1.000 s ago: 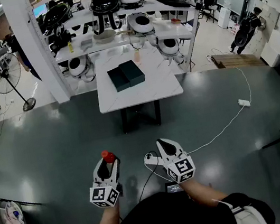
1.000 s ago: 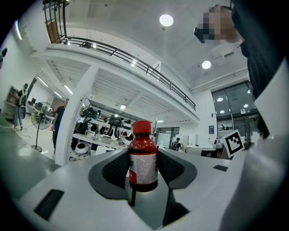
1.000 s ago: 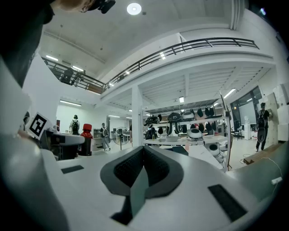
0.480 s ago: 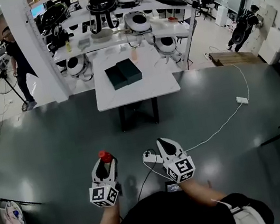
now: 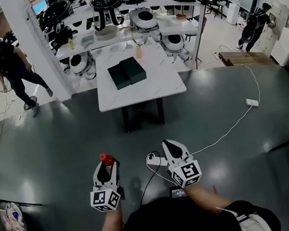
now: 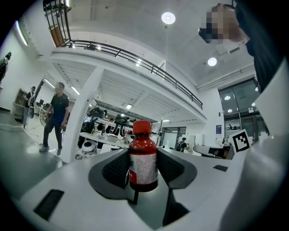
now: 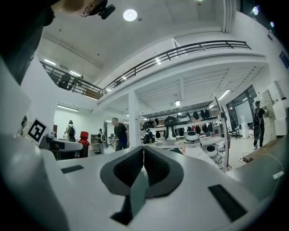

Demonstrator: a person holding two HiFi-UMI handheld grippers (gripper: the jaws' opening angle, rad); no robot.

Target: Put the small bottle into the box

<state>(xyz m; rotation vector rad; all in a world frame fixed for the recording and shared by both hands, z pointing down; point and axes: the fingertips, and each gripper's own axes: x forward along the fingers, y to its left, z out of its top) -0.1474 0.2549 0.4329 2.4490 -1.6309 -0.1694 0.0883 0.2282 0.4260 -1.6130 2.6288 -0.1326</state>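
My left gripper point(image 5: 107, 165) is shut on a small dark-red bottle point(image 6: 143, 158) with a red cap point(image 5: 106, 158) and a white label, held upright between the black pads point(image 6: 117, 168). My right gripper point(image 5: 171, 150) is shut with nothing in it, its pads point(image 7: 135, 166) pressed together. Both are held low over the dark floor, close to my body. Far ahead, a dark open box point(image 5: 127, 72) with its lid beside it lies on a white table point(image 5: 141, 88). The bottle also shows at the left of the right gripper view point(image 7: 84, 143).
White shelves point(image 5: 126, 29) with round helmet-like devices stand behind the table. A person point(image 5: 12, 69) walks at the left past a white pillar point(image 5: 38, 48). A white cable and power strip point(image 5: 251, 103) lie on the floor at the right. Another person point(image 5: 253, 26) stands far right.
The table and shelves have shifted slightly in the head view as I move. The person at the left has walked further left. Both grippers keep their hold and pose.
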